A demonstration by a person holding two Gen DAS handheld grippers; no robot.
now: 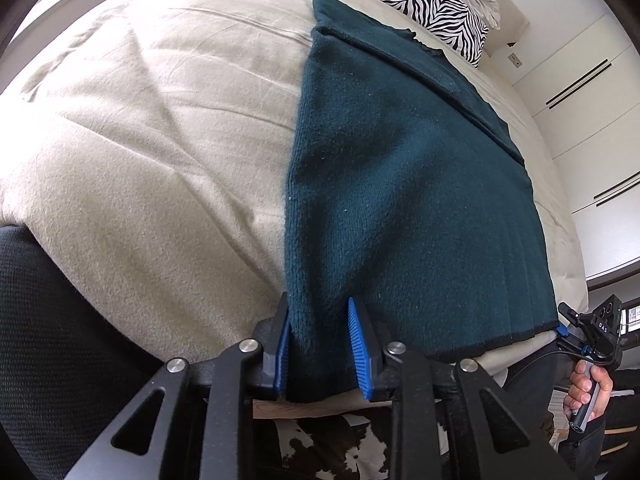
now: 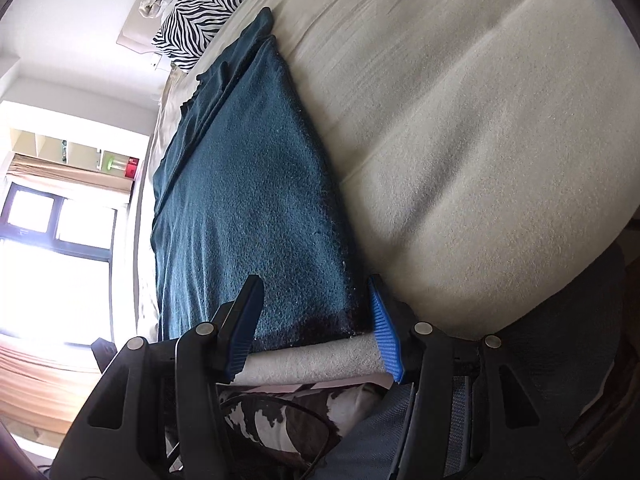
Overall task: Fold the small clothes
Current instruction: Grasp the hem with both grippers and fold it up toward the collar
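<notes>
A dark teal knitted garment (image 1: 400, 184) lies flat on the beige bed cover (image 1: 152, 128), folded lengthwise, its hem at the near bed edge. My left gripper (image 1: 318, 304) is open, with the hem's left corner between its blue pads and hanging over the edge. In the right wrist view the garment (image 2: 248, 200) runs away from me; my right gripper (image 2: 314, 284) is open and straddles the hem's right corner without closing on it. The right gripper also shows in the left wrist view (image 1: 592, 332), held by a hand.
A zebra-print pillow (image 1: 424, 4) lies at the head of the bed beyond the garment. White wardrobe doors (image 1: 592, 128) stand to the right. A bright window (image 2: 52, 248) is on the left of the right wrist view. A cowhide rug (image 1: 320, 448) lies below the bed edge.
</notes>
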